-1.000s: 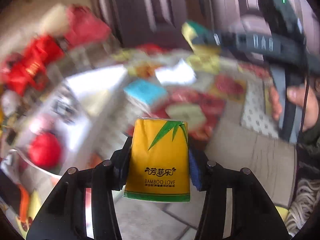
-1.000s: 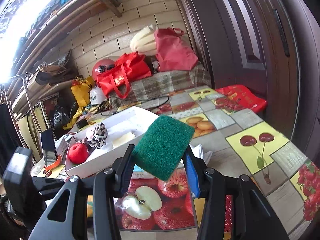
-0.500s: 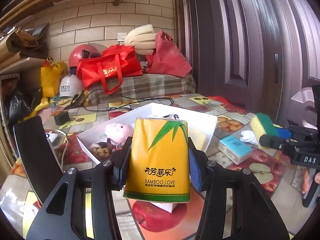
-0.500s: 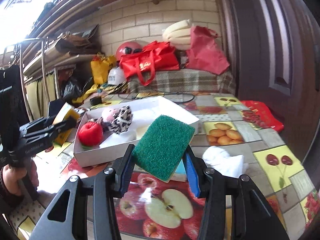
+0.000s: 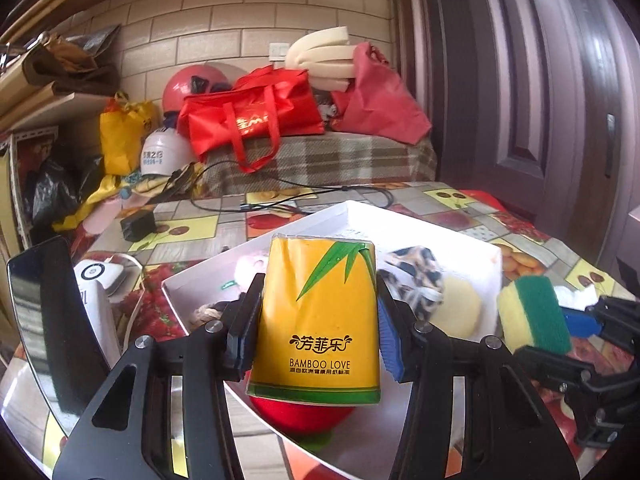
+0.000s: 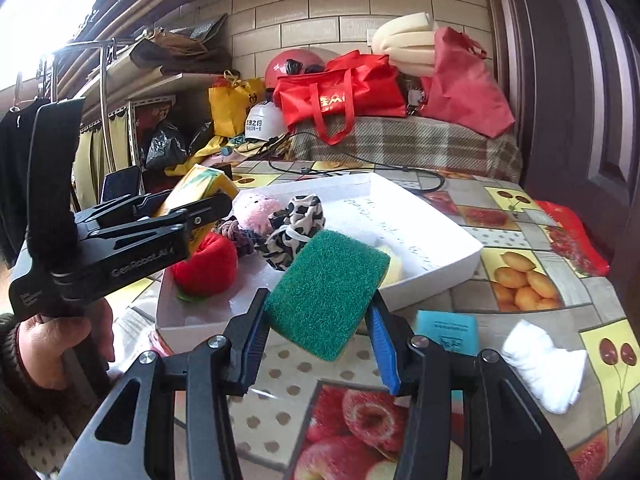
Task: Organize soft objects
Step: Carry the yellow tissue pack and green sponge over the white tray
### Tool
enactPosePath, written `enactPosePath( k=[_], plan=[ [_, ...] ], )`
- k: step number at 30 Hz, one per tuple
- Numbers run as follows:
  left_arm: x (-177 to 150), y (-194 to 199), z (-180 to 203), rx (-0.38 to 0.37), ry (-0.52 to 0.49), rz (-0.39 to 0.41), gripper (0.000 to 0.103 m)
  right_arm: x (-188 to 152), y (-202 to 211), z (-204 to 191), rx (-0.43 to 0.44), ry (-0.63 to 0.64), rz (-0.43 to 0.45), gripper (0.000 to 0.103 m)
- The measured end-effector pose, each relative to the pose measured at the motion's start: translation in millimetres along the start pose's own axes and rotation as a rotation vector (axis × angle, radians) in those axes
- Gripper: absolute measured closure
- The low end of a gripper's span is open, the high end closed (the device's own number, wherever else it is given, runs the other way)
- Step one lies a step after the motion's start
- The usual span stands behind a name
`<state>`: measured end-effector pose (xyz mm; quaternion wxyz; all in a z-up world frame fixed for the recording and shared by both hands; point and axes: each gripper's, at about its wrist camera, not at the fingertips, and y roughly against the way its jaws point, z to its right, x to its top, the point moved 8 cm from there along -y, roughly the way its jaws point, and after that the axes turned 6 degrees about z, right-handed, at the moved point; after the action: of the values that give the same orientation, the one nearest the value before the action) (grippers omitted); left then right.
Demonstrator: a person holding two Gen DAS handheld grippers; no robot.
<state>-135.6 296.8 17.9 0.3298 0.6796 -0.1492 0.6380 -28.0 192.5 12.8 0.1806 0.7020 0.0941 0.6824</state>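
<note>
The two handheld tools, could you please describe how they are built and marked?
Both tools, left tool and right tool, are matte black, with open triangular cut-outs, silver screw heads and blue finger pads. The left one's side bears pale lettering; a bare hand with a dark knit cuff grips it.

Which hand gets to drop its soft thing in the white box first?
Probably left: the left gripper holds the tissue pack right over the white box; the right gripper's sponge sits short of its near edge.
</note>
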Motion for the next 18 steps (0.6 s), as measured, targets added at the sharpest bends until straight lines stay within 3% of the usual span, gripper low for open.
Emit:
enactPosePath(
  k=[5,11,18],
  plan=[
    [2,-7,-10,0.041,0.02,0.002,0.053,6,-18,-11,0.053,-0.063,-0.002,0.055],
    [4,-12,-10,0.036,0.016,-0.003,0.053,12,-45,-20,0.084,-0.101,-0.039,0.055],
    [5,-29,-11,0.04,0.013,-0.034,0.053,19,-83,6,0.009,-0.218,-0.088,0.055]
  ],
)
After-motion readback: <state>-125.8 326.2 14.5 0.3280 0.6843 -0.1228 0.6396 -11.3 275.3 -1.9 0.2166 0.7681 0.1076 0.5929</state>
